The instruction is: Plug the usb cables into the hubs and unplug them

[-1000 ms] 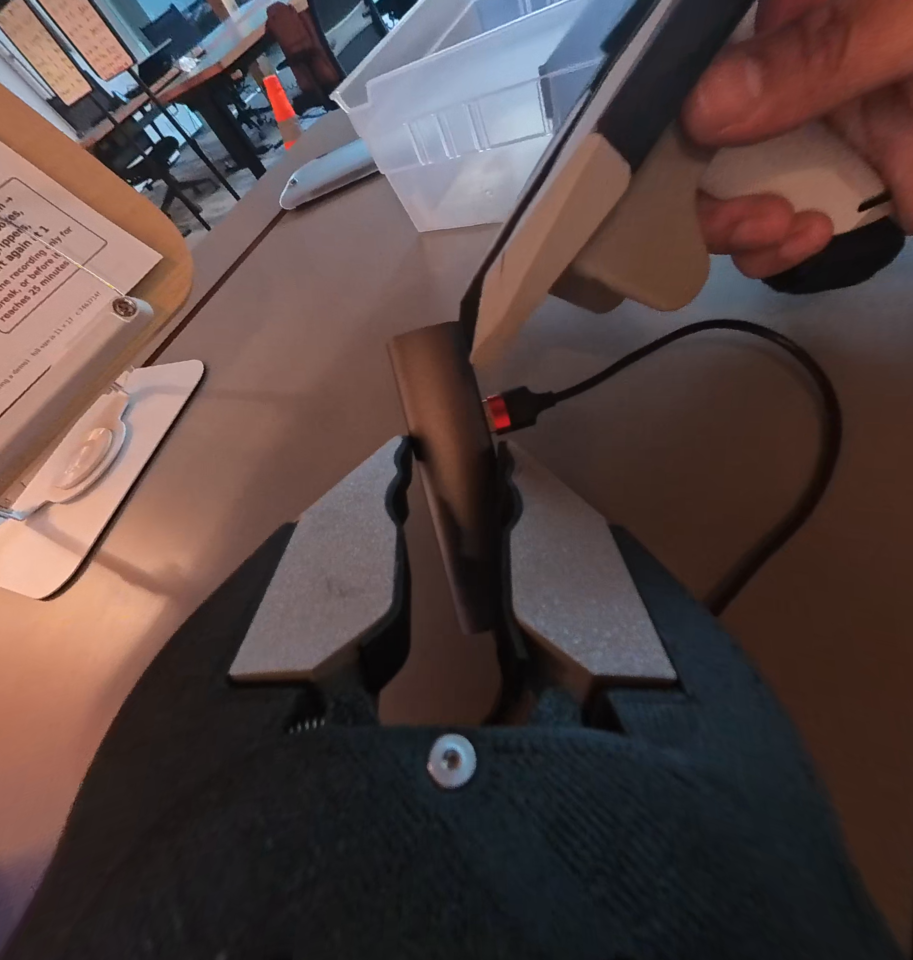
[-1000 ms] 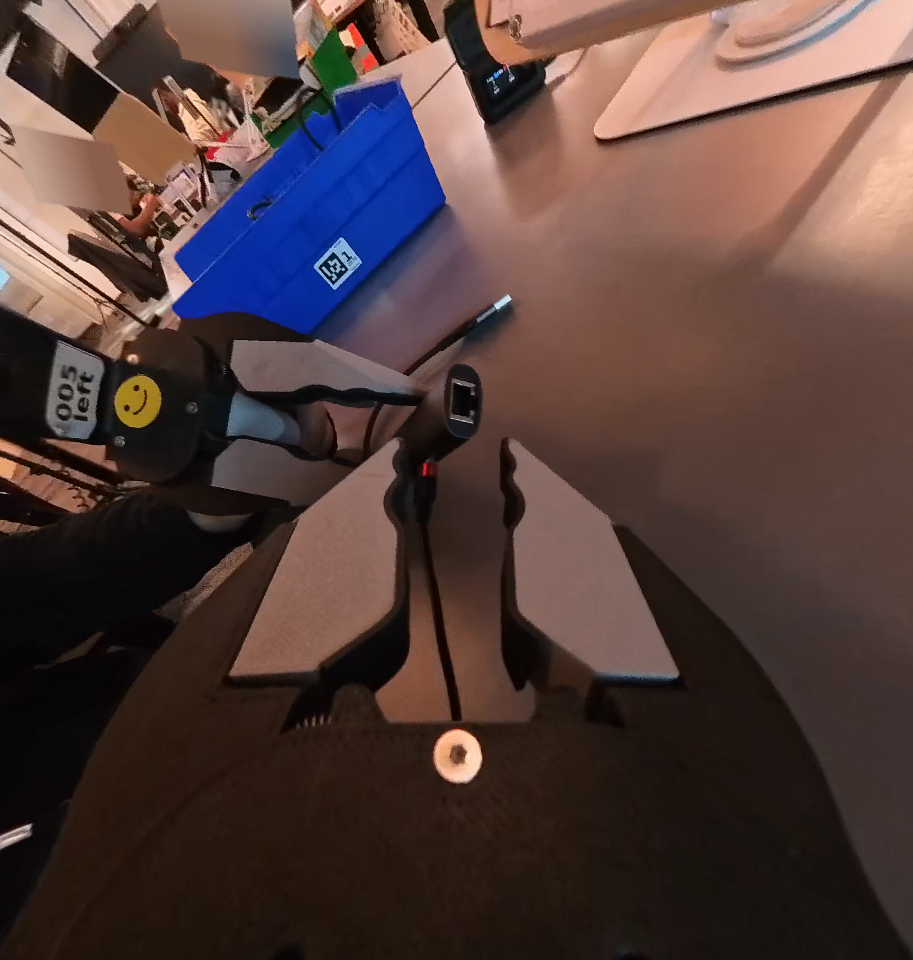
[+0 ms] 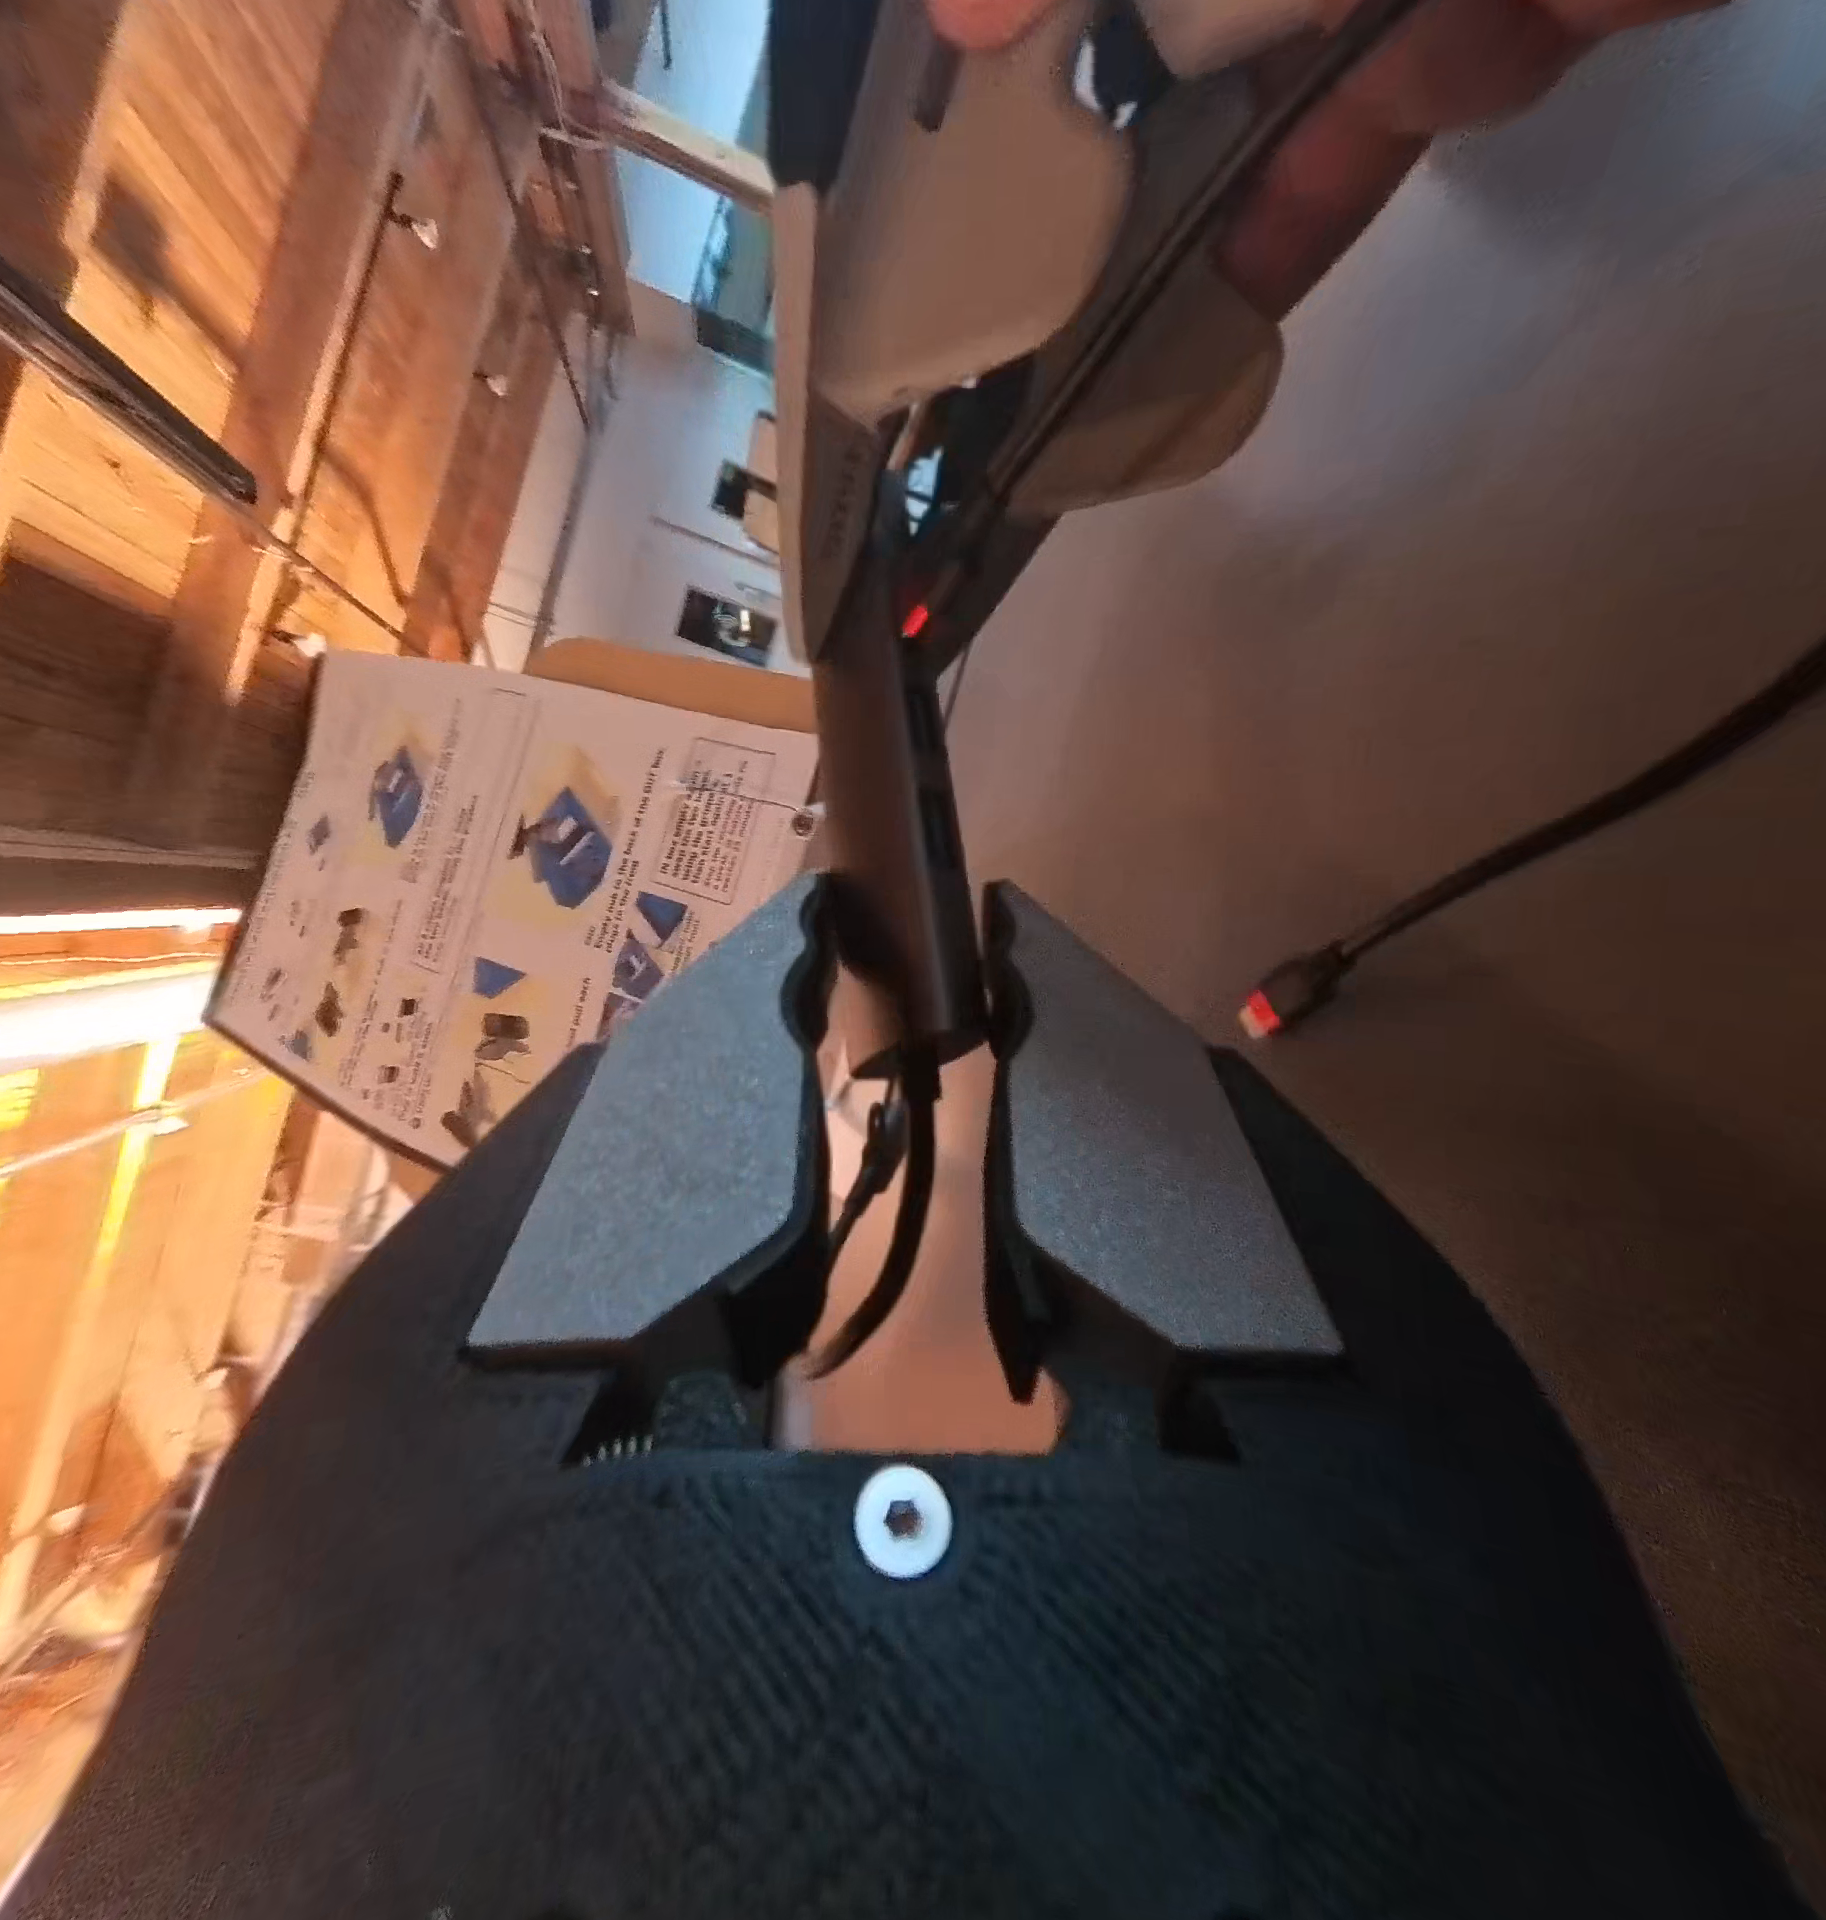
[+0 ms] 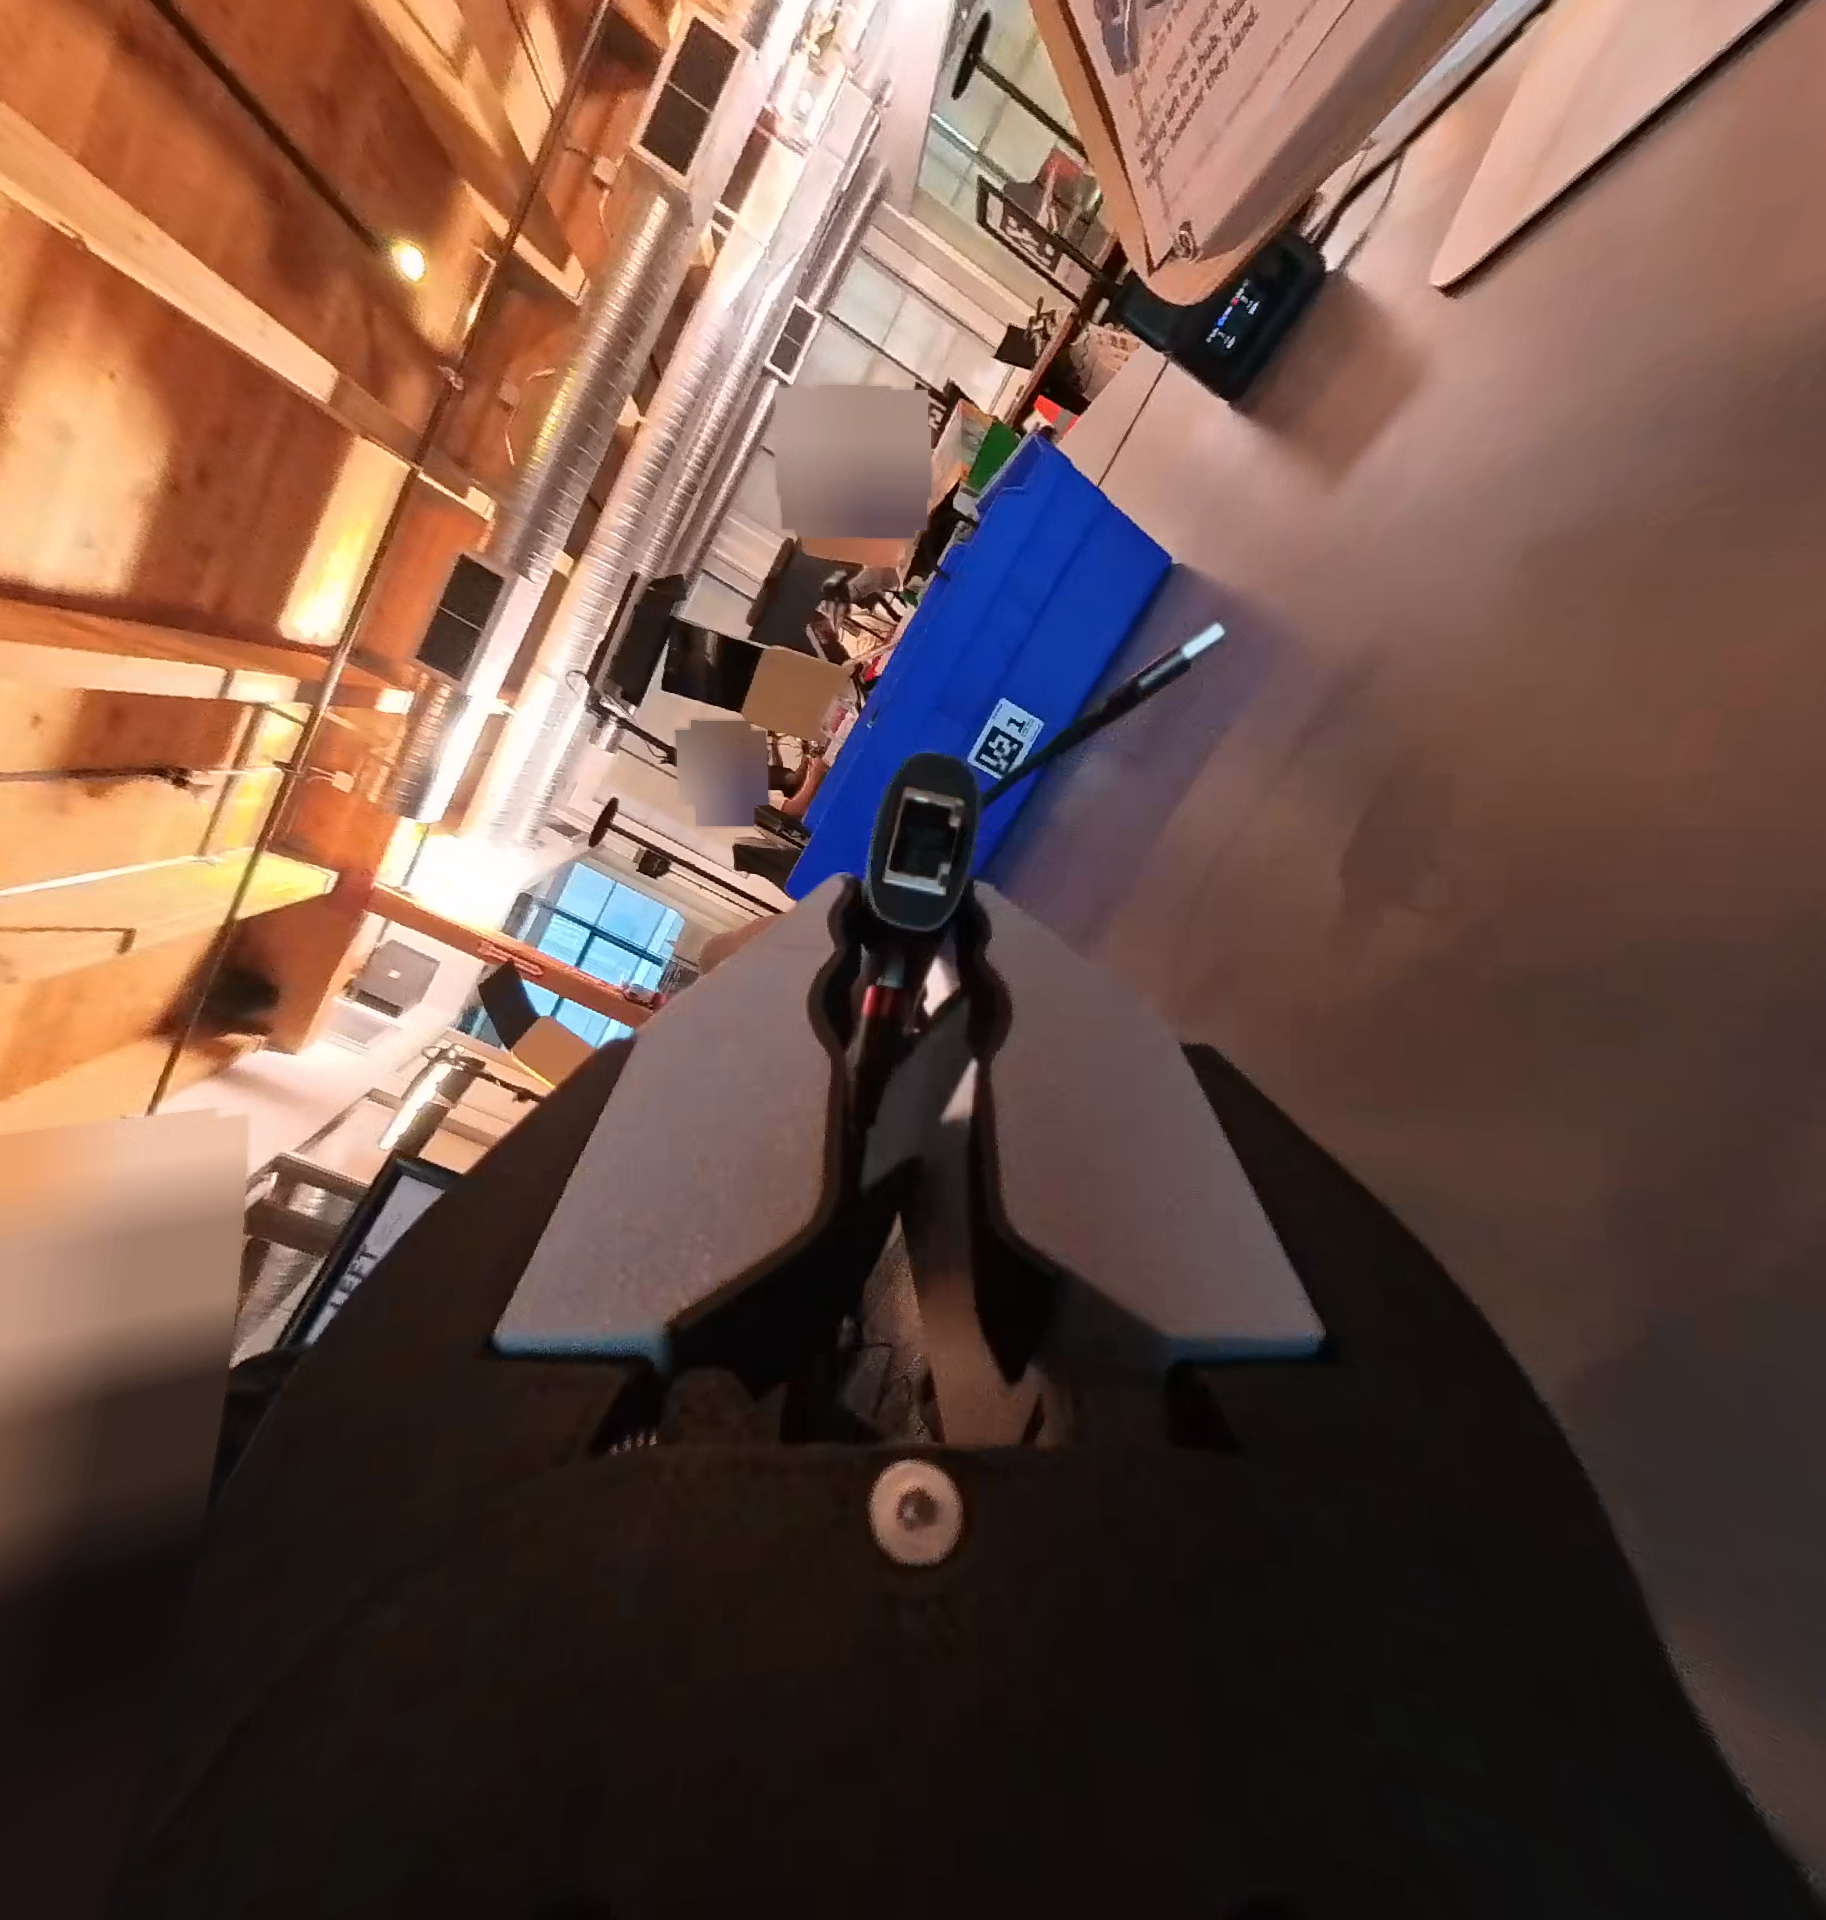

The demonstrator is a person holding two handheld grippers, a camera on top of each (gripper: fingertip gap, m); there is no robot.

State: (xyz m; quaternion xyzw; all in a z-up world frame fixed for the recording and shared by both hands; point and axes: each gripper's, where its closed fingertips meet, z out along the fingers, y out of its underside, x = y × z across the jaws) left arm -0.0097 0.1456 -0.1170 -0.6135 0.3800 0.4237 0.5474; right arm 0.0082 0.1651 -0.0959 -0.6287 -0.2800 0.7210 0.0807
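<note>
Left wrist view showed the left gripper (image 3: 909,966) clamping the hub (image 3: 893,831) while the right gripper (image 4: 909,956) pinched the red-collared plug (image 4: 885,1000) just beside the hub's side ports, so a straight, unwrenched pull along the port looked wisest.

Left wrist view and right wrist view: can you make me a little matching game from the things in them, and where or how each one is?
Things:
1. grey hub
2. red-tipped plug off to the right
3. bin

Descriptions:
A. blue, standing beyond the hub
B. lying on the table
C. clamped in the left tool

Pairs: 1-C, 2-B, 3-A.
</note>
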